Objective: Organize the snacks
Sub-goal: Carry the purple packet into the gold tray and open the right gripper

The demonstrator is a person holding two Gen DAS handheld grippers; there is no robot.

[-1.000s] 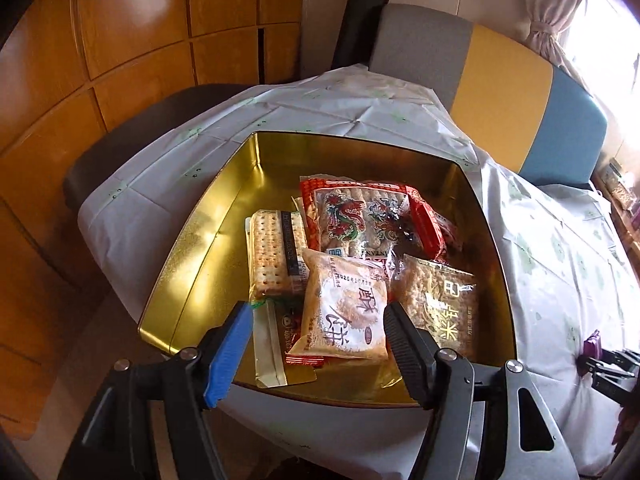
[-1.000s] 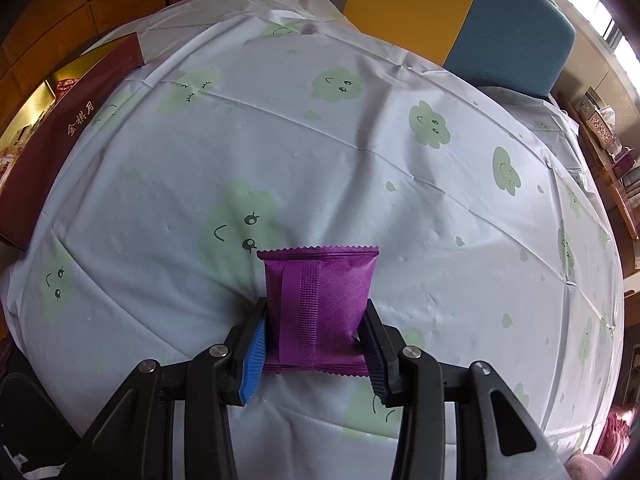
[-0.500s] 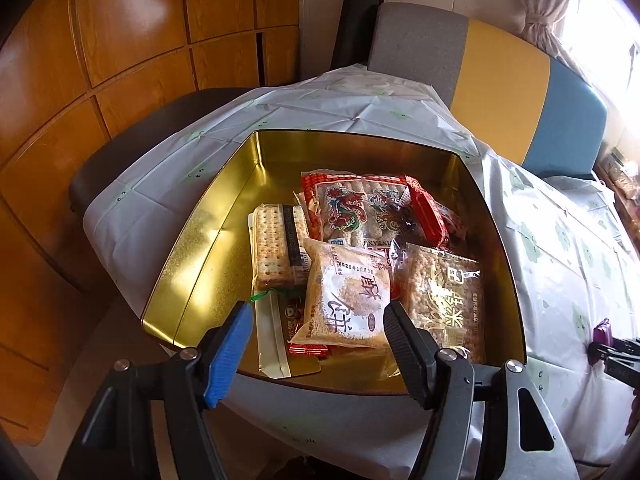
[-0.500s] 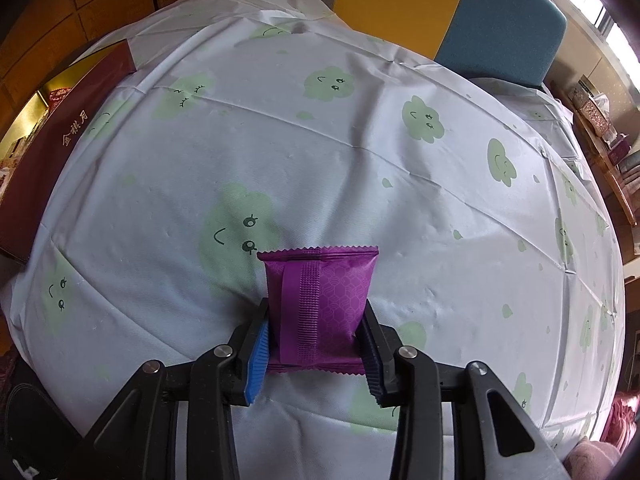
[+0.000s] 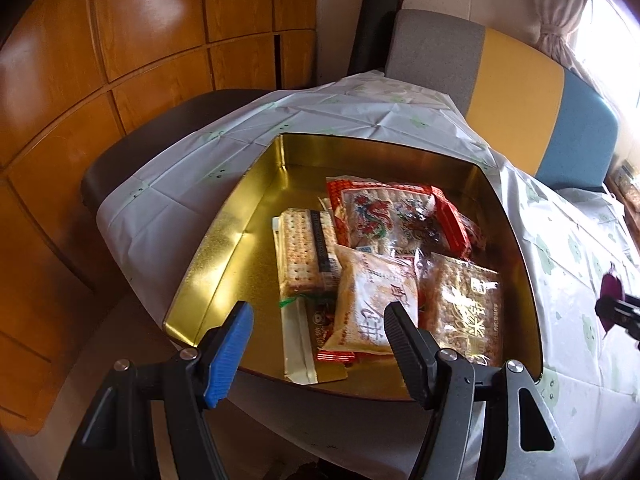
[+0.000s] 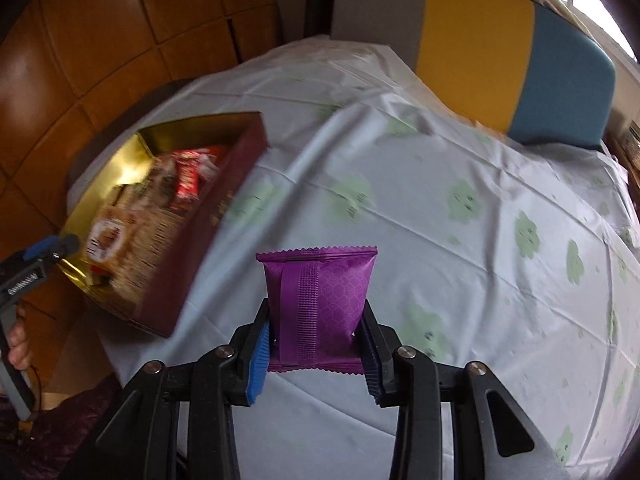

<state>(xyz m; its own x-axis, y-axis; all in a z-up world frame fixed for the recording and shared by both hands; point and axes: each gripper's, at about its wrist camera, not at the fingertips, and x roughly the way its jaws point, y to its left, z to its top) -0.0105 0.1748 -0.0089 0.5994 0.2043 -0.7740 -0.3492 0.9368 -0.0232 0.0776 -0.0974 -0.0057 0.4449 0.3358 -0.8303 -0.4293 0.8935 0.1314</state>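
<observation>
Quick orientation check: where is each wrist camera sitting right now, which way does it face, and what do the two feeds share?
Left wrist: on the left tongs, angled down over the near edge of the gold tin of snacks; its own open fingers show, nothing between them.
Right wrist: on the right tongs, angled down across the tablecloth, shut on the purple packet; a hand shows at the left edge.
Shared: the tin, the tablecloth, the striped chair back, and each other's tongs.
</observation>
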